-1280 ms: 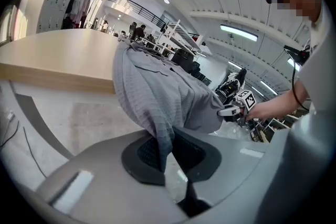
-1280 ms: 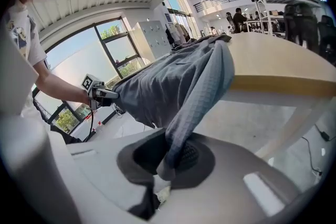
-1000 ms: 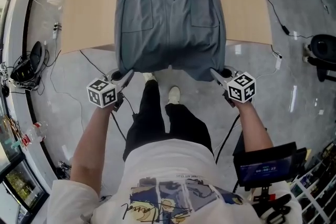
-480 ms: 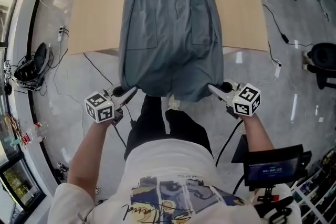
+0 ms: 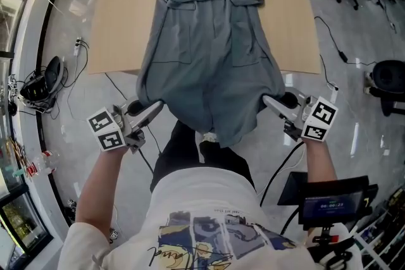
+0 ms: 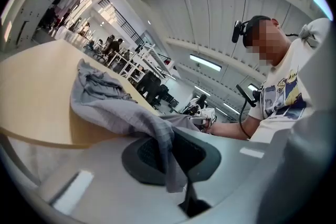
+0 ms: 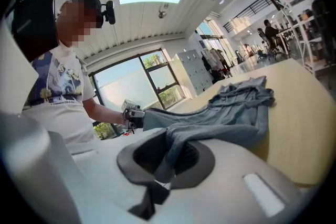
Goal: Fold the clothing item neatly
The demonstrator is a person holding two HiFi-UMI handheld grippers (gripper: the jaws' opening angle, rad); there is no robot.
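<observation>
Fold hem | my left gripper (image 5: pixel 154 109) and right gripper (image 5: pixel 270 100) pinch hem corners of grey belted cloth garment (image 5: pixel 209 54) | keep hem taut, level.

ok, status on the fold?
Left tool shut on grey garment, hem corner. Right tool shut on the other corner. Hem end overhangs table. Nothing blocking.

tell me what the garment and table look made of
Garment: soft woven cloth, matte grey-blue; it creases and hangs limp off the edge. Table: pale wood or wood-look laminate, smooth and even; which, I cannot tell.
</observation>
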